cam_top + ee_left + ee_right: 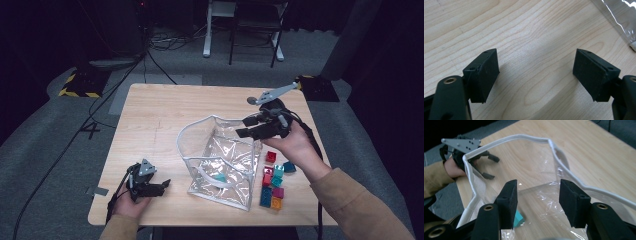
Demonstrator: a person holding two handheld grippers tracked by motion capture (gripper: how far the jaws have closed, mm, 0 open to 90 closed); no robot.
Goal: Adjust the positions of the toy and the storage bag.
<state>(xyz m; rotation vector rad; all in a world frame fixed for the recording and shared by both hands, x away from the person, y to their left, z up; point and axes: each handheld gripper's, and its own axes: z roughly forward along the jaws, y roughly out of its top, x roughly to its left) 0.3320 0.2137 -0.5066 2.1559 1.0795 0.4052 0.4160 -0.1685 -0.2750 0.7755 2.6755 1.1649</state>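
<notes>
Wooden table (155, 120), grey carpet (50, 130), floor cables (100, 100), chair (257, 20)

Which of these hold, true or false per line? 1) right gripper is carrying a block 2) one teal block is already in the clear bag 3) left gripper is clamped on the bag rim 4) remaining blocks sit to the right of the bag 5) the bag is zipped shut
1) False. The right gripper is above the bag's opening with nothing between its jaws.
2) True. One teal block lies inside the clear bag.
3) False. The left gripper rests on the table, jaws wide apart, away from the bag.
4) True. The pile of blocks lies on the table just right of the bag.
5) False. The bag stands open, its white rim spread wide.
</notes>
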